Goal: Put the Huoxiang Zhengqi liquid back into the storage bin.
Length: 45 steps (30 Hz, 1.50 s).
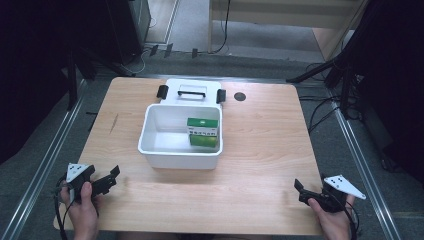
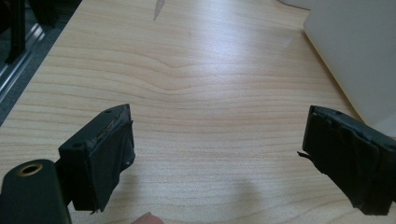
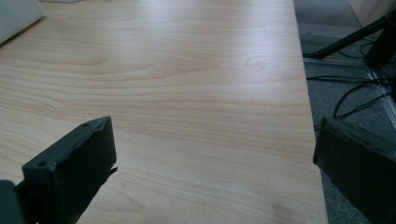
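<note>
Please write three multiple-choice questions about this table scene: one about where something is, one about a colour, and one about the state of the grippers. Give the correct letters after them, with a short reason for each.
1. Where does the lid of the white box lie?
A. On the table behind the box
B. Closed on top of the box
C. On the floor to the left

2. What colour is the carton inside the box?
A. Red and black
B. Green and white
C. Blue and yellow

3. How do the left gripper and the right gripper stand?
A. Both shut on the carton
B. Left open, right shut on the lid
C. Both open and holding nothing

Answers:
1 A: the high view shows the lid, with its handle and two black clasps, flat on the table past the box's far wall.
2 B: the carton has a green top and a white band.
3 C: in each gripper view the jaws stand wide apart over bare wood.
</note>
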Each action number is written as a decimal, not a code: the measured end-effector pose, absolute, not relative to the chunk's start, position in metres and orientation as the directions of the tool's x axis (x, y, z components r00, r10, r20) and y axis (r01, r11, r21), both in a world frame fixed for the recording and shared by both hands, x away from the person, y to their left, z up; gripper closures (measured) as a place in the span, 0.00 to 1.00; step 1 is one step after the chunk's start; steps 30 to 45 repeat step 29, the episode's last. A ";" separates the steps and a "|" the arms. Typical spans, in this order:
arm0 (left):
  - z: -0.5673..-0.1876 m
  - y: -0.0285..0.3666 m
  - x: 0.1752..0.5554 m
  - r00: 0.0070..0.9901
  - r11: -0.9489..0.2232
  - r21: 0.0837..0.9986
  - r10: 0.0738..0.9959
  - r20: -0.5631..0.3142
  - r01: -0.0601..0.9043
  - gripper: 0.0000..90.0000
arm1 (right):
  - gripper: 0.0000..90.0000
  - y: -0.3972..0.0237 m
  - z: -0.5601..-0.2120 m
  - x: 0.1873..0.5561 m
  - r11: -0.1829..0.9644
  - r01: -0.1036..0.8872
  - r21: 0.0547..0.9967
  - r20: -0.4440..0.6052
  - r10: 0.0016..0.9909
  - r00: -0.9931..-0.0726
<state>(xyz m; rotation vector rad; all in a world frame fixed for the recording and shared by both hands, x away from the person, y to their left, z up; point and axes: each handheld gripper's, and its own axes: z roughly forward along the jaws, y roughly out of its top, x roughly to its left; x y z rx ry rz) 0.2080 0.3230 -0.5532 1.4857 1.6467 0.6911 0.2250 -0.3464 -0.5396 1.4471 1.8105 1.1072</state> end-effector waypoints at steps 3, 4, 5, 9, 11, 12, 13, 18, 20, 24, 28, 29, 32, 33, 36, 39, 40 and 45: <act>-0.553 0.323 0.209 0.009 0.160 0.821 0.980 -0.197 0.548 0.11 | 0.00 -0.348 -0.543 0.223 0.054 0.489 0.871 0.077 0.967 -0.244; -0.553 0.323 0.209 0.008 0.161 0.820 0.980 -0.198 0.549 0.11 | 0.00 -0.348 -0.543 0.222 0.047 0.481 0.876 0.079 0.968 -0.238; -0.553 0.323 0.209 0.009 0.161 0.819 0.980 -0.199 0.551 0.11 | 0.00 -0.348 -0.543 0.222 0.039 0.475 0.879 0.084 0.969 -0.234; -0.553 0.322 0.210 0.010 0.155 0.818 0.981 -0.193 0.553 0.11 | 0.00 -0.348 -0.545 0.219 0.026 0.456 0.890 0.080 0.974 -0.212; -0.553 0.322 0.210 0.010 0.153 0.818 0.982 -0.191 0.554 0.11 | 0.00 -0.349 -0.545 0.218 0.016 0.457 0.889 0.091 0.973 -0.210; -0.553 0.322 0.210 0.010 0.154 0.818 0.981 -0.192 0.554 0.11 | 0.00 -0.349 -0.545 0.218 0.008 0.455 0.890 0.098 0.973 -0.209; -0.553 0.322 0.210 0.010 0.155 0.818 0.981 -0.192 0.554 0.11 | 0.00 -0.350 -0.545 0.218 0.003 0.457 0.890 0.103 0.973 -0.207; -0.553 0.322 0.210 0.009 0.155 0.818 0.981 -0.192 0.555 0.11 | 0.00 -0.348 -0.546 0.219 0.013 0.465 0.885 0.093 0.975 -0.204; -0.553 0.322 0.210 0.010 0.154 0.817 0.981 -0.192 0.555 0.11 | 0.00 -0.349 -0.546 0.219 0.011 0.465 0.885 0.095 0.974 -0.204; -0.553 0.322 0.210 0.009 0.154 0.817 0.981 -0.192 0.555 0.11 | 0.00 -0.349 -0.546 0.220 -0.002 0.475 0.880 0.111 0.973 -0.203; -0.553 0.322 0.210 0.009 0.154 0.817 0.982 -0.191 0.555 0.11 | 0.00 -0.350 -0.546 0.220 -0.005 0.477 0.879 0.121 0.970 -0.211; -0.553 0.322 0.210 0.010 0.153 0.817 0.982 -0.191 0.556 0.11 | 0.00 -0.350 -0.546 0.220 -0.007 0.480 0.877 0.124 0.969 -0.212; -0.553 0.322 0.210 0.010 0.153 0.817 0.982 -0.191 0.556 0.11 | 0.00 -0.350 -0.546 0.220 -0.007 0.480 0.877 0.124 0.969 -0.212; -0.553 0.322 0.210 0.010 0.153 0.817 0.982 -0.191 0.556 0.11 | 0.00 -0.350 -0.546 0.220 -0.007 0.480 0.877 0.124 0.969 -0.212; -0.553 0.322 0.210 0.010 0.153 0.817 0.982 -0.191 0.556 0.11 | 0.00 -0.350 -0.546 0.220 -0.007 0.480 0.877 0.124 0.969 -0.212; -0.553 0.322 0.210 0.010 0.153 0.817 0.982 -0.191 0.556 0.11 | 0.00 -0.350 -0.546 0.220 -0.007 0.480 0.877 0.124 0.969 -0.212; -0.553 0.322 0.210 0.010 0.153 0.817 0.982 -0.191 0.556 0.11 | 0.00 -0.350 -0.546 0.220 -0.007 0.480 0.877 0.124 0.969 -0.212; -0.553 0.322 0.210 0.010 0.153 0.817 0.982 -0.191 0.556 0.11 | 0.00 -0.350 -0.546 0.220 -0.007 0.480 0.877 0.124 0.969 -0.212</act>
